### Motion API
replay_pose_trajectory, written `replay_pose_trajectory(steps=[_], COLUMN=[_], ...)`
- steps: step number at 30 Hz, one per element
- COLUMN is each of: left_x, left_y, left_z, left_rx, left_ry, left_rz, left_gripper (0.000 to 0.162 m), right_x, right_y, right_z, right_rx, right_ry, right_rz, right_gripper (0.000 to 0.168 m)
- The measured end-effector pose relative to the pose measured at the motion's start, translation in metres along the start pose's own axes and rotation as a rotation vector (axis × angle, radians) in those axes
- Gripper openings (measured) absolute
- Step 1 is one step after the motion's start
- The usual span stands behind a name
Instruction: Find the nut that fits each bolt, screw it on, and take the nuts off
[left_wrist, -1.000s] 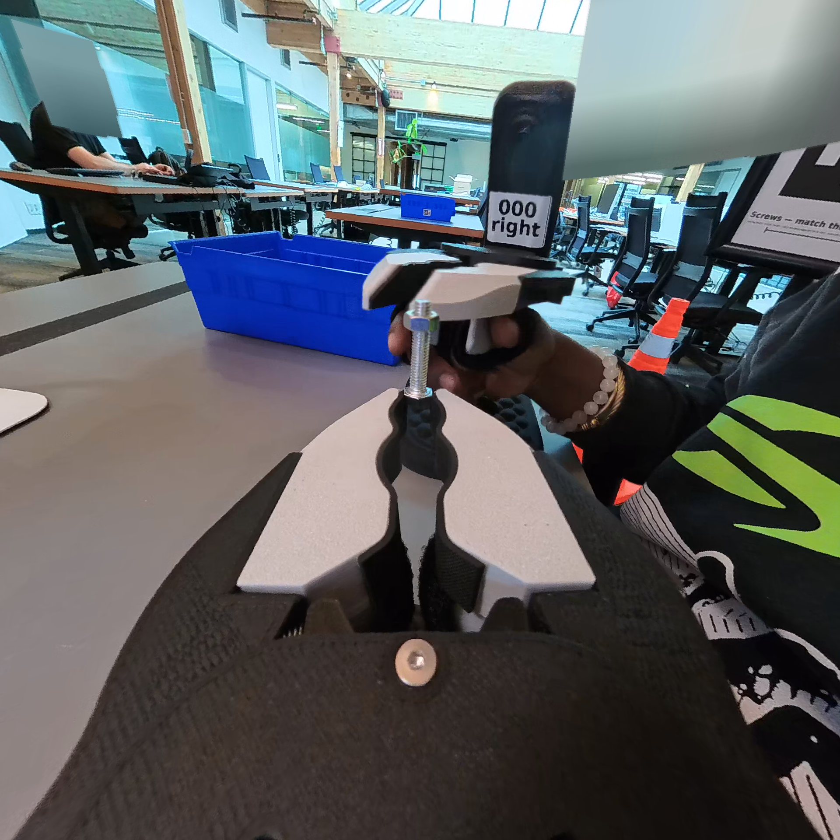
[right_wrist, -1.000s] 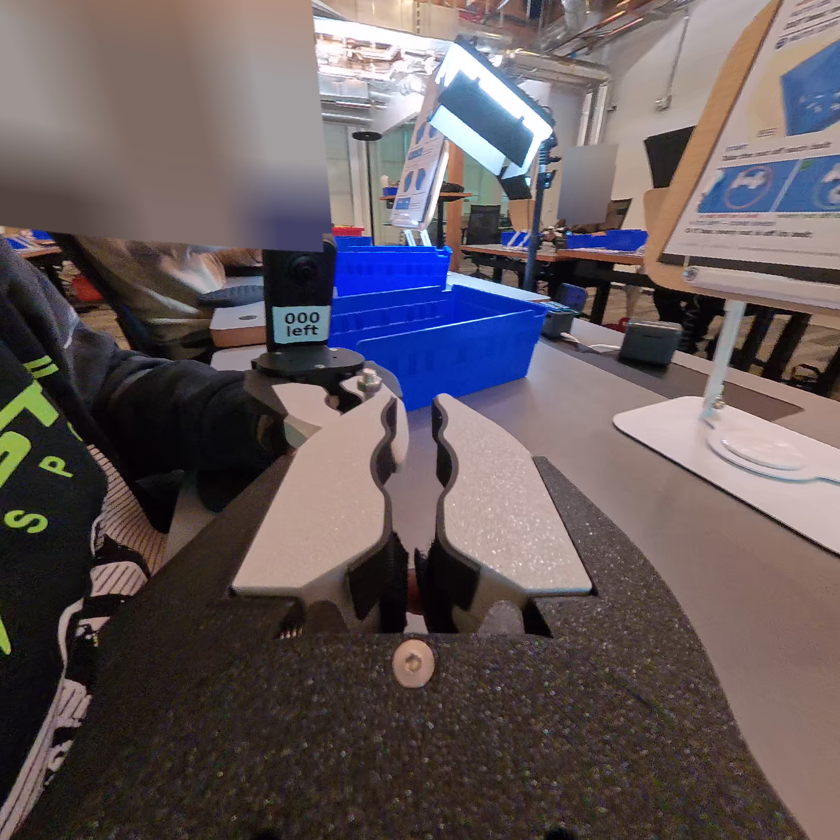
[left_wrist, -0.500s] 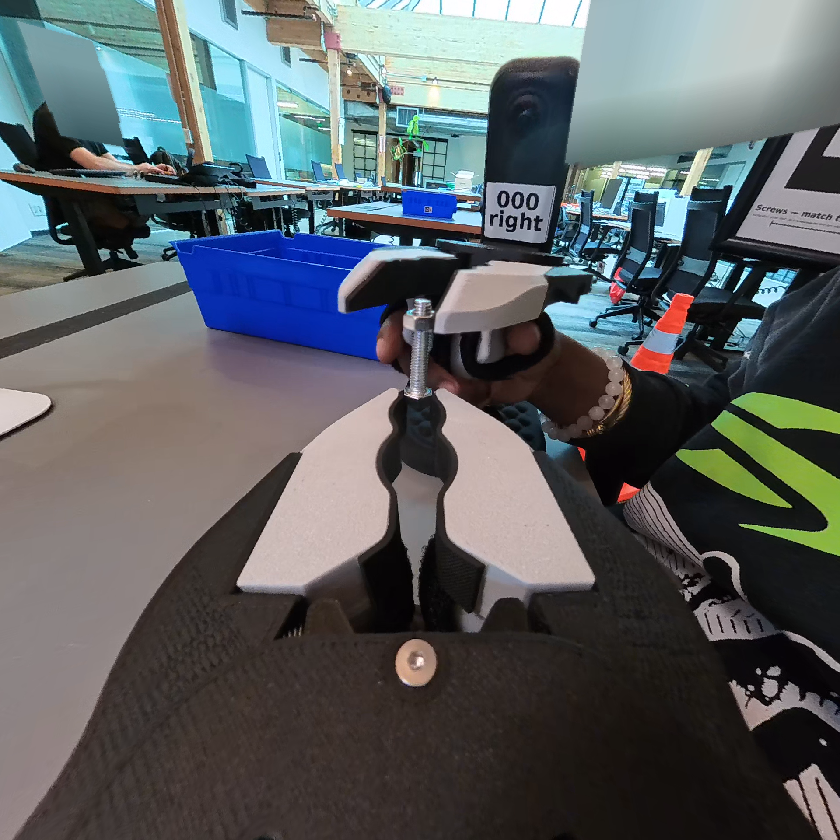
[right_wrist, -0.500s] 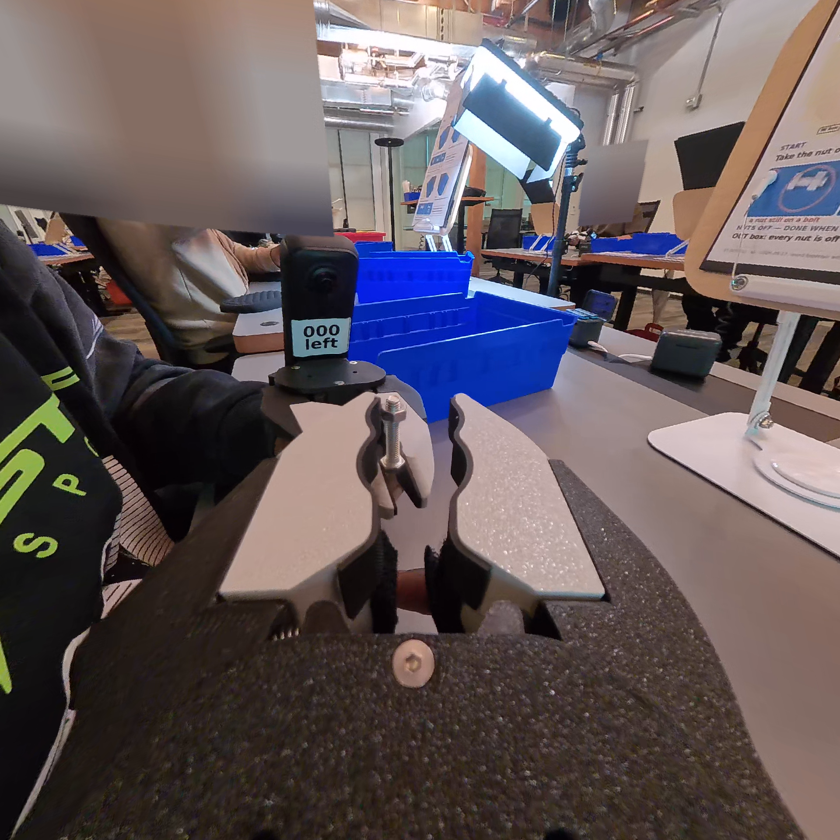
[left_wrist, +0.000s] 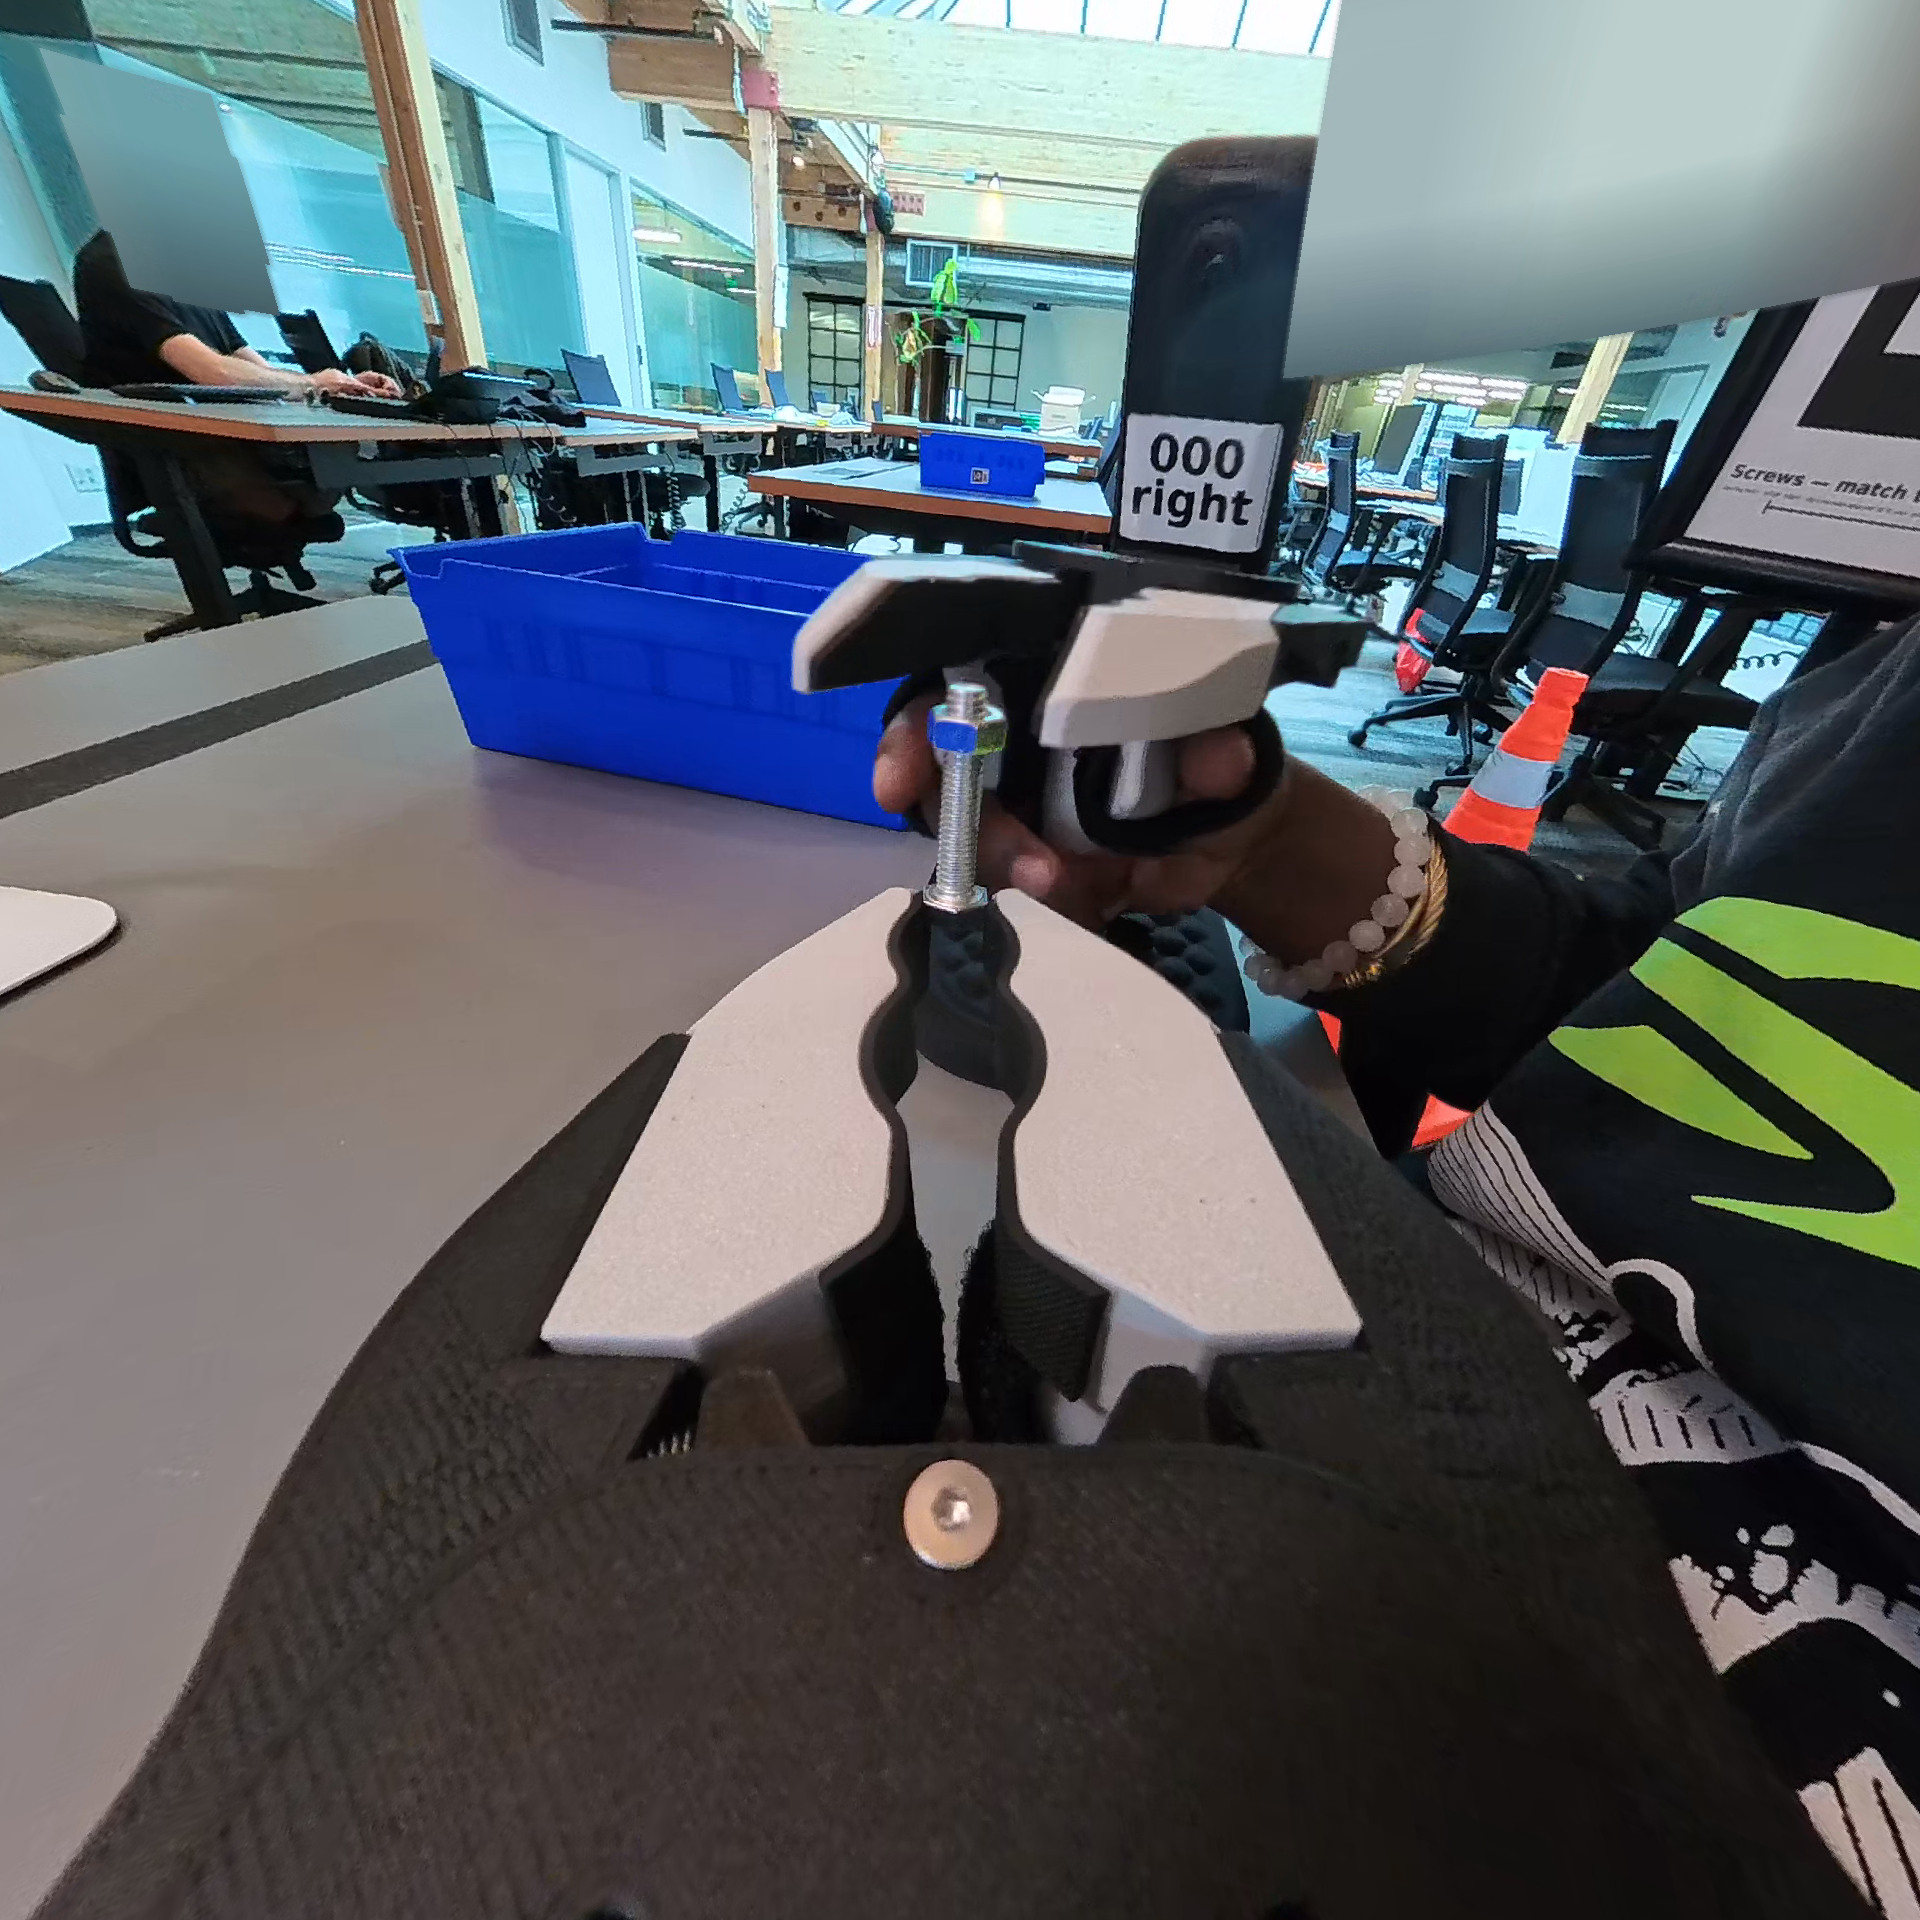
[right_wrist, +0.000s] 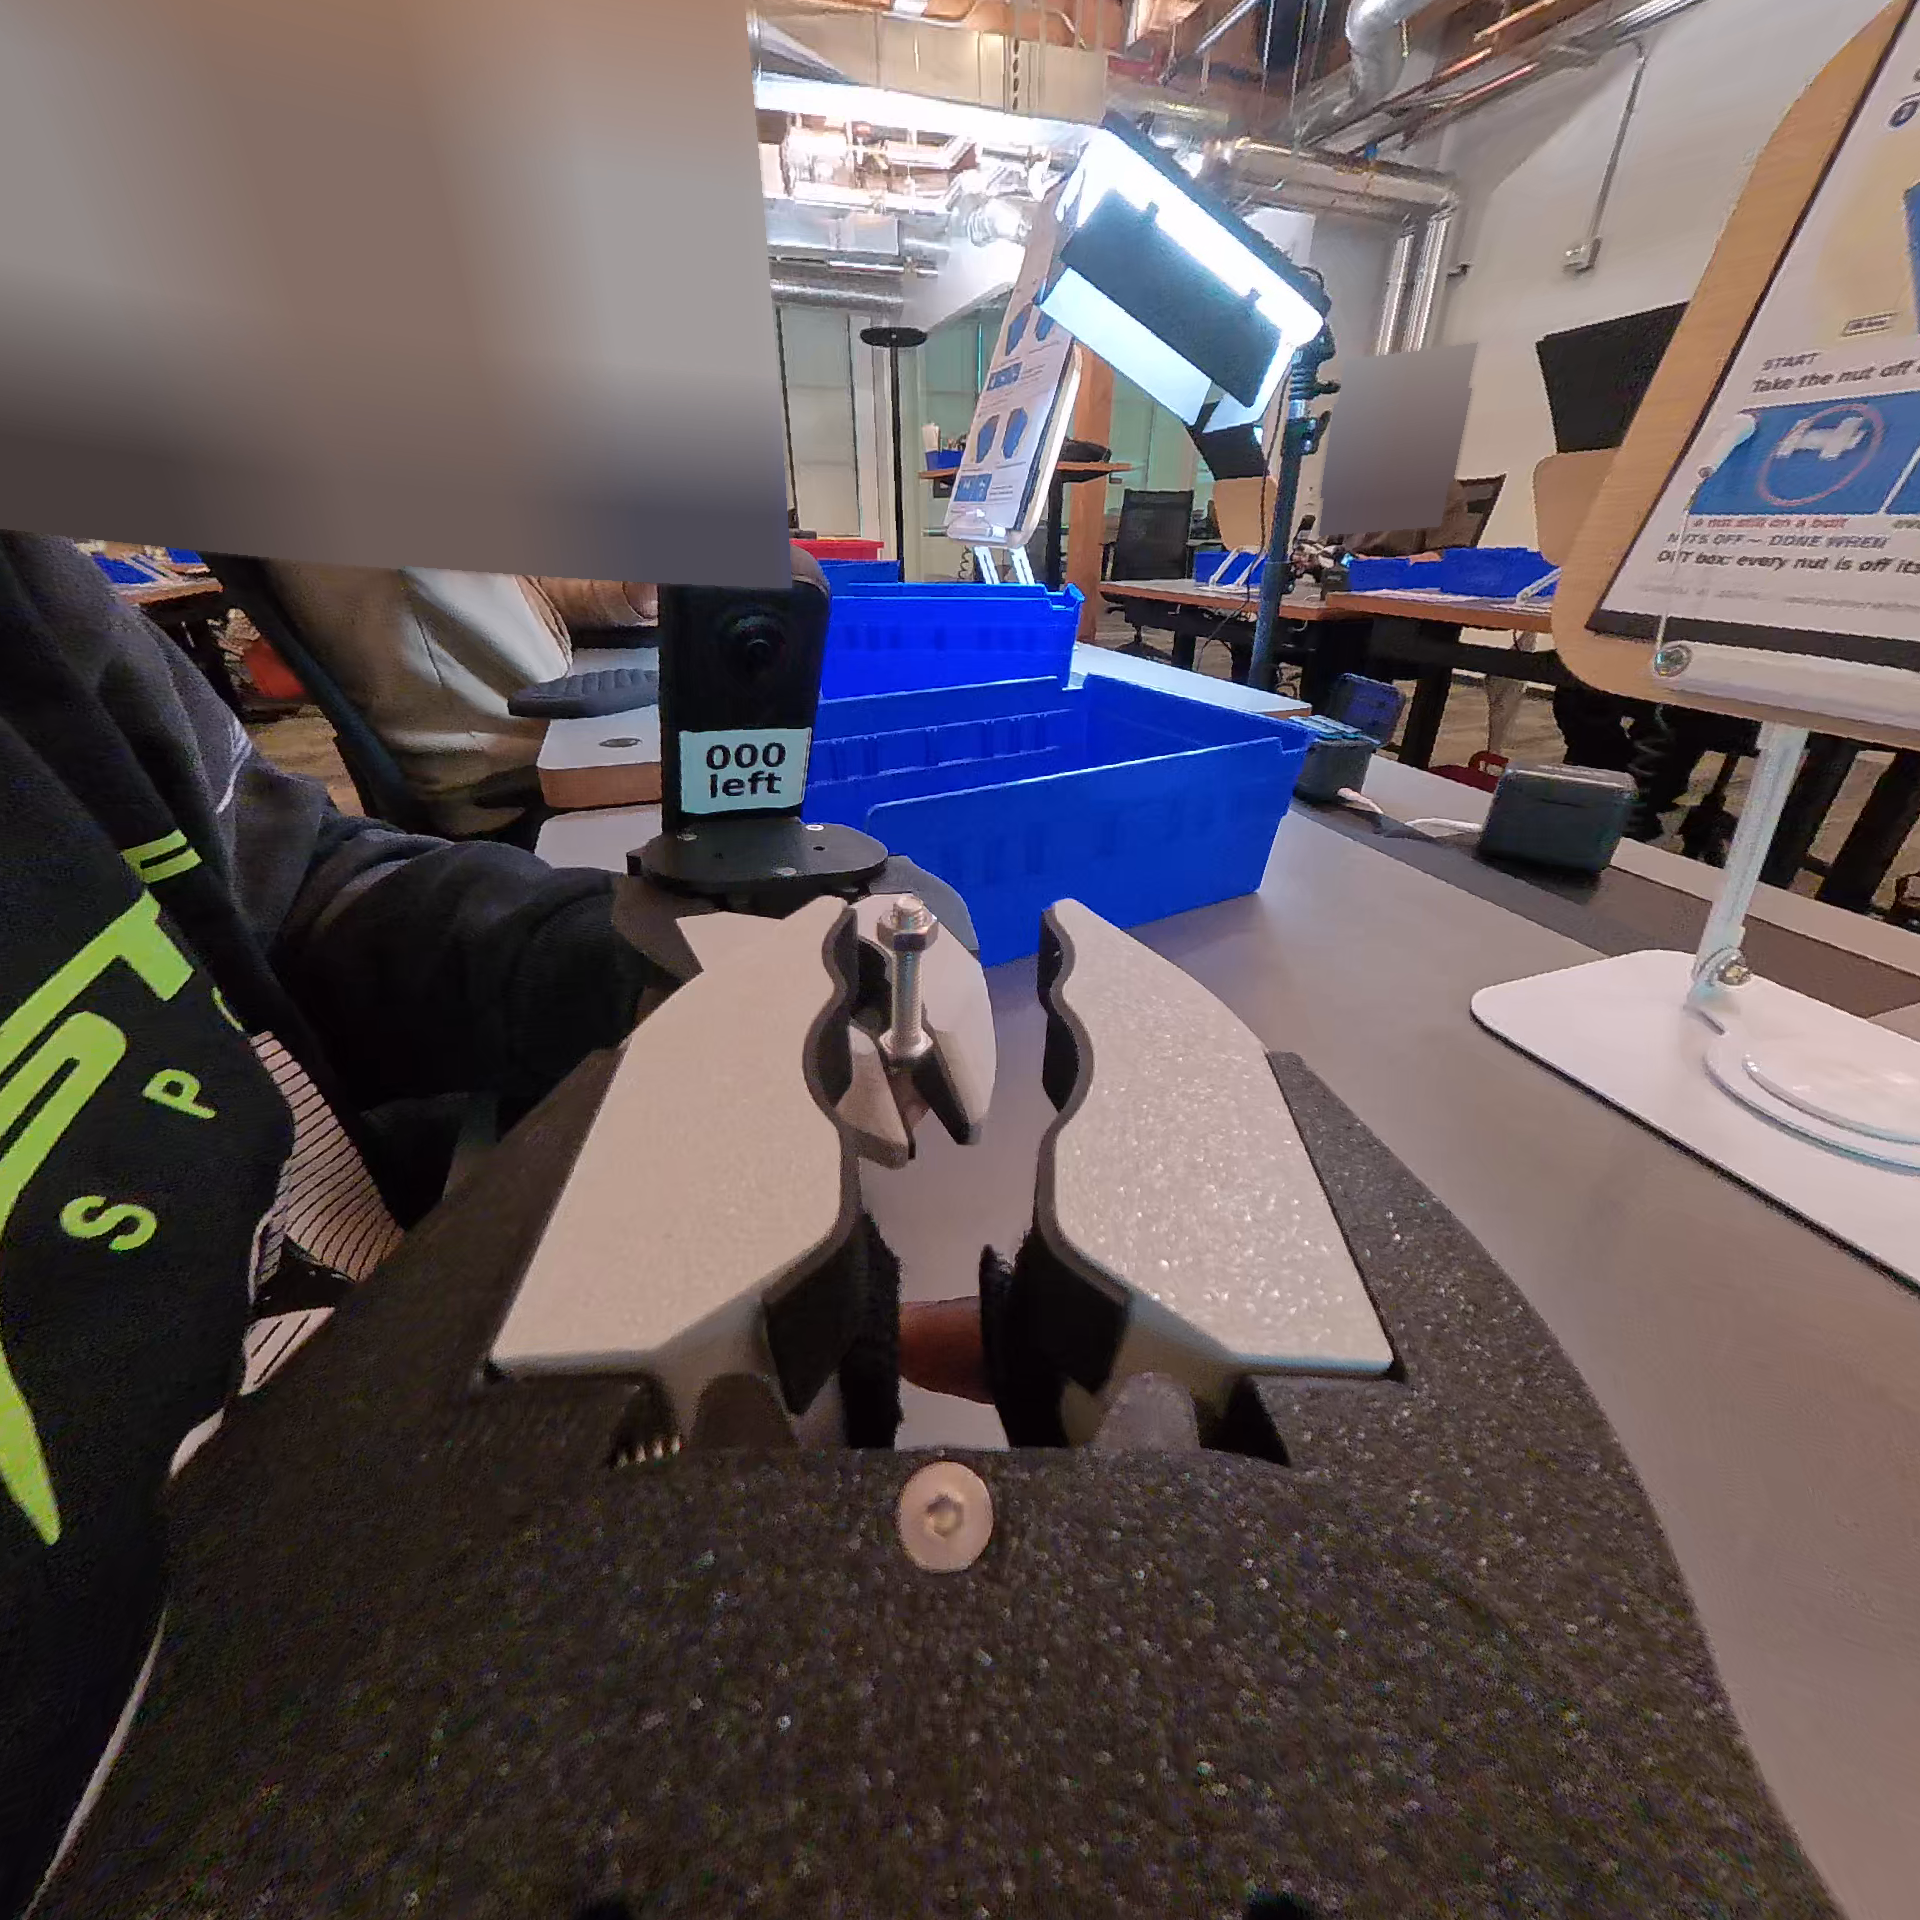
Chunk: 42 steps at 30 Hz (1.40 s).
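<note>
1. Bolt (left_wrist: 958, 805) sits upright, head pinched at the tips of my left gripper (left_wrist: 956, 914), held up off the grey table (left_wrist: 312, 935).
2. Big change: half a second ago my right gripper (left_wrist: 1023, 665) was nearly pressed together around the nut (left_wrist: 966, 727); now it's spread wide and no longer gripping it. I reckon I'm resetting for another twist.
3. Nut is silver with a blue bit on one face, right near the top of the thread, so it's either barely on or almost off.
4. Blue bin (left_wrist: 644, 665) waits behind, well apart.
</note>
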<state>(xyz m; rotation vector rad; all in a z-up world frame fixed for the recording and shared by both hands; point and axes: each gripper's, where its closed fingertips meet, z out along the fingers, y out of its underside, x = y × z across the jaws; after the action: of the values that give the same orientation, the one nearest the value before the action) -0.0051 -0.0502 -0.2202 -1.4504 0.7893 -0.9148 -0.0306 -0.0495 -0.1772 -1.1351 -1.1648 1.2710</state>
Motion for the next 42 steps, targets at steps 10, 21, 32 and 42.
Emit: replay_pose_trajectory(steps=[10,21,32,42], left_x=[0.0,0.0,-0.001,0.0], left_y=[-0.001,0.001,0.0,0.0], left_z=[-0.001,0.0,-0.001,0.0], left_rx=[0.007,-0.004,0.002,-0.001], left_ry=[0.001,-0.001,0.0,0.0], left_rz=[-0.004,0.004,-0.001,0.004], left_gripper=[0.01,0.01,0.01,0.01], right_x=[0.006,0.002,0.005,0.0], right_y=[0.001,0.001,0.0,0.0], right_z=[-0.007,-0.002,-0.006,-0.002], right_rx=[-0.009,0.0,0.001,-0.003], right_ry=[0.026,0.005,0.02,-0.005], right_rz=[-0.004,0.004,-0.002,-0.006], right_gripper=[0.027,0.032,0.026,0.032])
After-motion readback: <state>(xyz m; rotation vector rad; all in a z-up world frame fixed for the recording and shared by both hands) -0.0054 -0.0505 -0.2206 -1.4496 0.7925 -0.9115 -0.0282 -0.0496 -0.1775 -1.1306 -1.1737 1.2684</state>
